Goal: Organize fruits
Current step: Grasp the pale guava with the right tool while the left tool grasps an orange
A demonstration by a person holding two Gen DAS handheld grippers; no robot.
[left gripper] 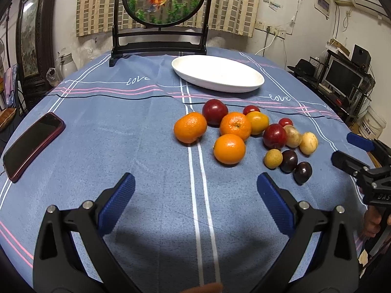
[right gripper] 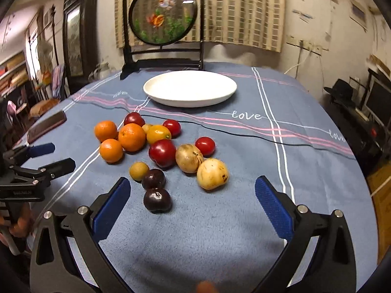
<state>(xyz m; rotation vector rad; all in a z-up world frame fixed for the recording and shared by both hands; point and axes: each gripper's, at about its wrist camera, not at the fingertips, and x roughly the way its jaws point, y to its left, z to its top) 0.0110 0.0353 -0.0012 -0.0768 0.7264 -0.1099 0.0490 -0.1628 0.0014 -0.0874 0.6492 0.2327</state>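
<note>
In the right wrist view a small yellowish fruit [right gripper: 146,128] is mostly hidden behind the oranges [right gripper: 132,137] and the yellow tomato [right gripper: 158,134]; what kind it is cannot be told. In the left wrist view the right tongs [left gripper: 352,151] are cut off by the right edge, and the hand [left gripper: 372,222] holding them shows only partly. An orange blur [left gripper: 207,288] at the near edge is too smeared to identify. The phone [right gripper: 46,125] at the far left is blurred in the right wrist view.
</note>
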